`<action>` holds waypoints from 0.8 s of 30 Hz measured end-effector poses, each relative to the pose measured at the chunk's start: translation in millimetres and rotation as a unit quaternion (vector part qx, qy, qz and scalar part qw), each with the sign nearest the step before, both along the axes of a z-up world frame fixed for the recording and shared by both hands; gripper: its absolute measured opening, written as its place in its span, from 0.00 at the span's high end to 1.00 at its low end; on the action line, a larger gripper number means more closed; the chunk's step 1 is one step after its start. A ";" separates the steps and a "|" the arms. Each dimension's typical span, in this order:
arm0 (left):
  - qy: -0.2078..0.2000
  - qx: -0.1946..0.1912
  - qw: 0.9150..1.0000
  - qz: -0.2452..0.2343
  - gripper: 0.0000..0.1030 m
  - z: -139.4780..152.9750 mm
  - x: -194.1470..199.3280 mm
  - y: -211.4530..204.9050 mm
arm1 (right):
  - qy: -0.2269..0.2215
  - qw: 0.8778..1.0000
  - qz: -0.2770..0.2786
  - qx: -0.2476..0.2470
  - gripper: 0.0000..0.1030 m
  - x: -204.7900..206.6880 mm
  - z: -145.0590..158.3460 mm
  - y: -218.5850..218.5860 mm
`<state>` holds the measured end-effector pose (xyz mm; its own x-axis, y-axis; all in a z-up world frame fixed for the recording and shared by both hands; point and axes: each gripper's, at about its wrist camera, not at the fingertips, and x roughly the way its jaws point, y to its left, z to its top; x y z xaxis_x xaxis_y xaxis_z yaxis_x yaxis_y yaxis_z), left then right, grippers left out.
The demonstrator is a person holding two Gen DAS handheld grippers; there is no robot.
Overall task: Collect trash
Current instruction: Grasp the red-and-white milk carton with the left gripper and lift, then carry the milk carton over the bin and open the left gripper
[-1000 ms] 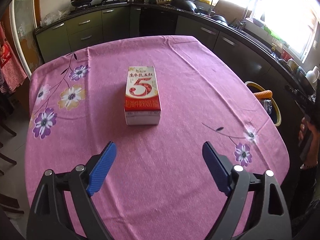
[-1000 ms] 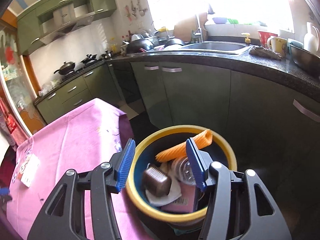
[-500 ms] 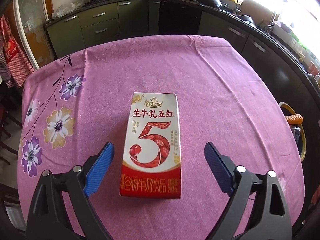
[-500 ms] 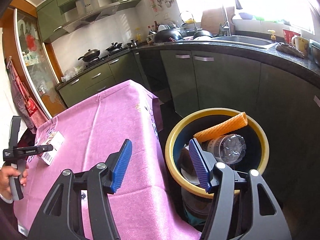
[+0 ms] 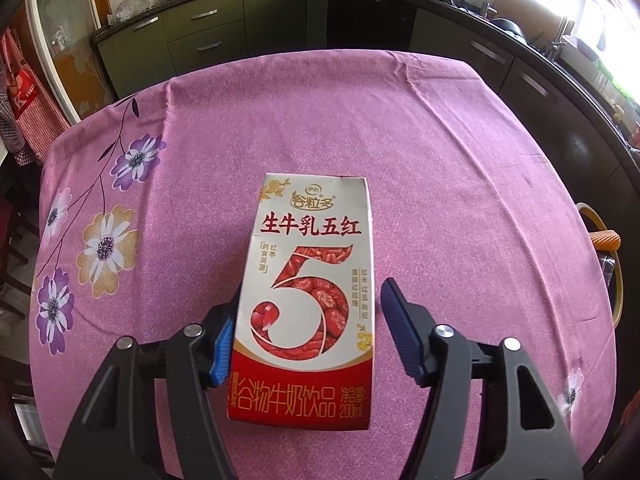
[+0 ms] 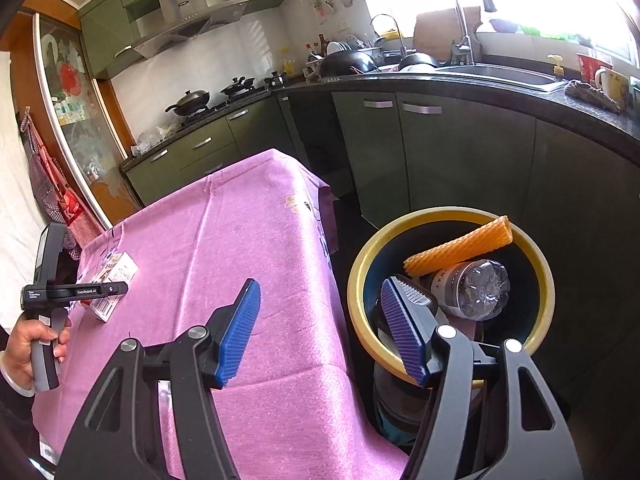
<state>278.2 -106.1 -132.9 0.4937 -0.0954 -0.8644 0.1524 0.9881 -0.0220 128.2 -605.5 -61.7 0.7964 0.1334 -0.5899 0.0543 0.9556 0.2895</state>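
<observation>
A red and white milk drink carton [image 5: 312,280] lies flat on the pink flowered tablecloth [image 5: 440,168]. My left gripper [image 5: 310,320] is open with its blue pads on either side of the carton's near half; a small gap shows at the right pad. In the right wrist view the carton [image 6: 110,284] lies at the table's far left under the hand-held left gripper. My right gripper [image 6: 320,320] is open and empty, above the table's edge beside the yellow-rimmed trash bin [image 6: 540,264], which holds an orange foam sleeve [image 6: 460,250], a plastic bottle [image 6: 476,288] and other trash.
Green kitchen cabinets and a dark counter [image 6: 500,92] run behind and to the right of the table. The bin's rim [image 5: 618,276] shows past the table's right edge in the left wrist view. A stove with pans [image 6: 212,100] stands at the back.
My left gripper has moved forward over the carton so its pads now flank it, narrowing slightly. My right gripper has drawn back and left from above the bin.
</observation>
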 end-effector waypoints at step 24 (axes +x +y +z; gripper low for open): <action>-0.035 -0.045 0.974 -0.220 0.51 65.3 -81.1 -136.9 | -0.036 0.993 -0.107 -0.034 0.39 -59.3 30.3 -67.7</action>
<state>197.0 -243.1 -67.6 0.4445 -0.3857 -0.8085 0.5656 0.8207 -0.0806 68.8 -673.2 -31.3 0.8431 -0.0822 -0.5315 0.2396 0.9422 0.2344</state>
